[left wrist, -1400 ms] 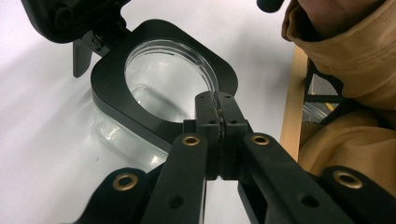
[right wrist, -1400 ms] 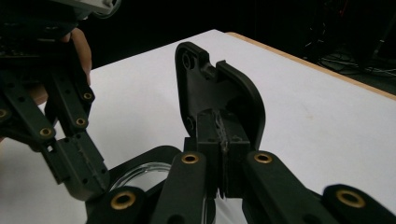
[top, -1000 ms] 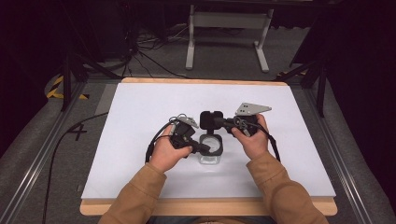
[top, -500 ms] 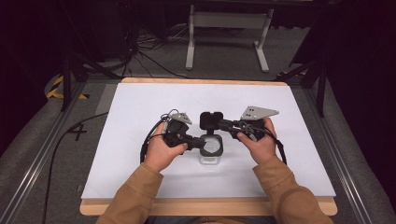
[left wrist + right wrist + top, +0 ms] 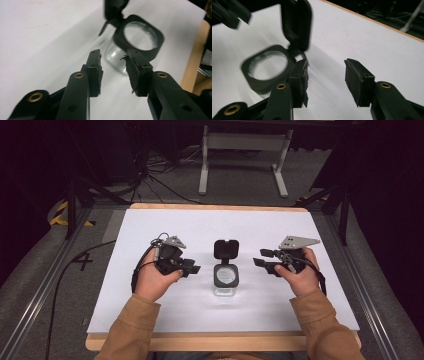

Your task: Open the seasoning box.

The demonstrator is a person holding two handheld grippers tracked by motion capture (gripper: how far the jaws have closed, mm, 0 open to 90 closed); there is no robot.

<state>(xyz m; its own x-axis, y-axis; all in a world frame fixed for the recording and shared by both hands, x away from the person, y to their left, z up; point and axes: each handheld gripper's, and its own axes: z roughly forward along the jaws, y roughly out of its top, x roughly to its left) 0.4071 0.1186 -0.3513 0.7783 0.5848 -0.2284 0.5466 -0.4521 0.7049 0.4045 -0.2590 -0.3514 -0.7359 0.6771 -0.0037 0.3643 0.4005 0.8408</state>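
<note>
Brightly, evenly lit white tabletop (image 5: 150, 310) against near-black surroundings; soft shadows under hands. Motion-smeared jar (image 5: 268, 68) and lid at upper left of right gripper view; washed-out white, soft focus beyond the jaws.

clear jar (image 5: 226, 281) with black collar and lid (image 5: 226, 249); white table sheet (image 5: 150, 225); tan sleeves (image 5: 131, 332).

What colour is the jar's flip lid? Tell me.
Black; the flip lid stands open above the clear jar, best seen in the high view.
</note>
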